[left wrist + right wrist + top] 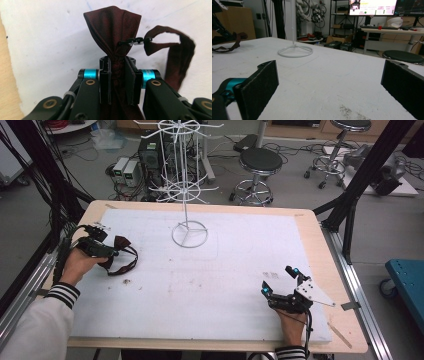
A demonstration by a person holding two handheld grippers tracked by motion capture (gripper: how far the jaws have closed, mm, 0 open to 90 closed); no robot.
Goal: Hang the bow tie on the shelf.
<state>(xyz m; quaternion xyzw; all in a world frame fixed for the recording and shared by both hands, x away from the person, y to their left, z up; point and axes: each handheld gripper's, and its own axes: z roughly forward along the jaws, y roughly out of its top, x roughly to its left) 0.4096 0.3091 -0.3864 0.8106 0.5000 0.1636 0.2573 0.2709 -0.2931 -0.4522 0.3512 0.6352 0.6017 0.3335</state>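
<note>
Left gripper: we see it near the left edge of the table, held in the person's left hand. Its jaws are clamped tight on the knot of a dark red bow tie.

Bow tie: in the left gripper view the gathered middle of the cloth is pinched between the two black pads, and one wing fans out past them. From above we see it at the left side of the white mat, resting on or just over the mat; we cannot tell which.

Strap: it loops off to the right of the knot in the left gripper view, joined by a small black clip. In the high view it curls on the mat just beside the left gripper.

Right gripper: we see it near the front right corner of the mat, in the person's right hand. Its jaws stand wide apart with nothing between them; bare mat lies ahead of the pads.

Stand: a white wire rack rises from its ring base at the far middle of the mat, well apart from both grippers.

Table: its pale wooden rim frames the white mat.
</note>
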